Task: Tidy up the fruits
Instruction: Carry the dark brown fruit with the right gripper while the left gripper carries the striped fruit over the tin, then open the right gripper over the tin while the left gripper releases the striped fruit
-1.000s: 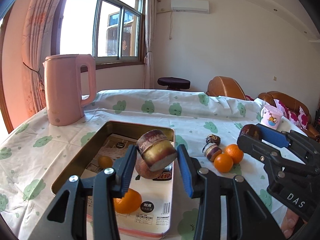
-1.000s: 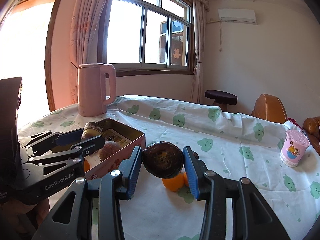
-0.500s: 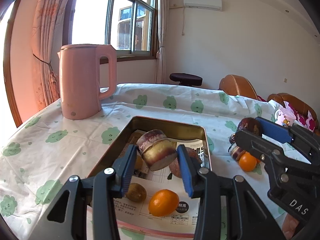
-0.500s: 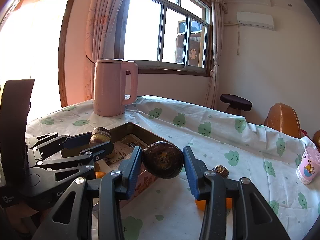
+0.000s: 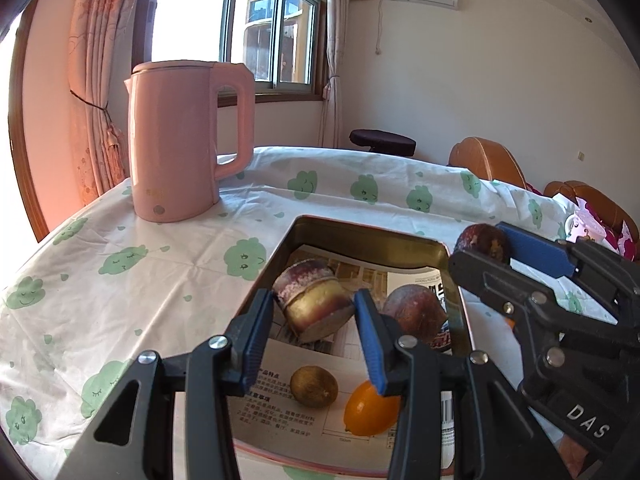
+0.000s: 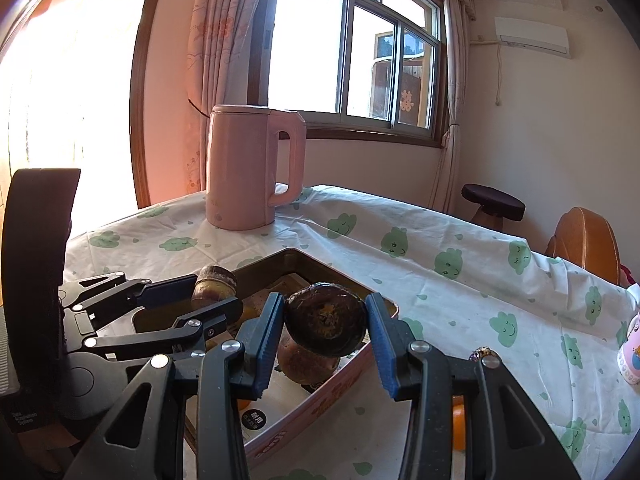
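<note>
Fruits sit in both our grippers. Our left gripper (image 5: 315,316) pinches a cut fruit half (image 5: 314,306), purplish rind up and yellowish flesh toward the camera, between its blue pads (image 5: 258,332), and holds it above the gold tin tray (image 5: 360,229). Our right gripper (image 6: 325,326) clamps a dark round passion fruit (image 6: 325,325) between its pads, over the tray's near corner in the right wrist view.

Below and just right of the left gripper's fruit, a whole reddish-brown passion fruit (image 5: 414,314) lies on the printed paper lining (image 5: 280,392) inside the tray. Nearer to us than the left fingertips, a small brown-green fruit (image 5: 313,386) and an orange kumquat (image 5: 370,408) rest side by side on the same paper. To the right of the right gripper, outside the tray, part of an orange fruit (image 6: 458,426) shows on the tablecloth (image 5: 180,252), mostly hidden behind the gripper's arm.

Beyond the tray, ahead and left of both grippers, a pink electric kettle (image 5: 188,140) stands upright on the cloud-print cloth. A pink cartoon cup (image 6: 630,354) stands at the far right edge.
</note>
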`<state>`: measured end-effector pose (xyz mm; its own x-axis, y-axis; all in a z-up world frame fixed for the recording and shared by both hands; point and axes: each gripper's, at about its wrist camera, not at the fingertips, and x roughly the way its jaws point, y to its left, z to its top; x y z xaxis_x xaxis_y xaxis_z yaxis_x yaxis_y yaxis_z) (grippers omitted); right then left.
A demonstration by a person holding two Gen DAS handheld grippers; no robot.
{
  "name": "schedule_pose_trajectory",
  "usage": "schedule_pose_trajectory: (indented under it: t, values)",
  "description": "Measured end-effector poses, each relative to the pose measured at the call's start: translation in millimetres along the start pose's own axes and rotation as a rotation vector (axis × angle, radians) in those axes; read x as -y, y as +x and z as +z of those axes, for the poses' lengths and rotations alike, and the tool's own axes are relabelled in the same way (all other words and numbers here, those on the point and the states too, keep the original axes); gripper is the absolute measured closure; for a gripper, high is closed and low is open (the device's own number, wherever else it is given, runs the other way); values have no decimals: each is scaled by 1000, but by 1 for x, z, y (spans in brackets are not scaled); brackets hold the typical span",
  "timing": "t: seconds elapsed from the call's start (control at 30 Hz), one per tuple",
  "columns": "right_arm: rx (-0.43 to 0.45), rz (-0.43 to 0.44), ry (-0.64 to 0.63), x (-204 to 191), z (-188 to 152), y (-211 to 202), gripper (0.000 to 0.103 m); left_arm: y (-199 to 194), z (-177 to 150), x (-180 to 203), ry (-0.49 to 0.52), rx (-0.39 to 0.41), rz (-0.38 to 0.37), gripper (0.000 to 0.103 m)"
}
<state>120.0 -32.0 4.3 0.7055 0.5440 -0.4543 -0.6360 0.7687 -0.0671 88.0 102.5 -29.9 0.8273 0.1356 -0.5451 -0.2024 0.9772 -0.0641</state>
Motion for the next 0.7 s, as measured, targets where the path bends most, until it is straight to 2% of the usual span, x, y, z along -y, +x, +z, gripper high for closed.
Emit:
schedule_pose_trajectory:
  t: [0.47,0.7]
  values:
    - [-86,33,37,3,-1,36,59,20,0,-14,-55,-110,-51,59]
    - [-122,52,41,6,-2,48,58,25,-1,-15,-60,-129,-54,60]
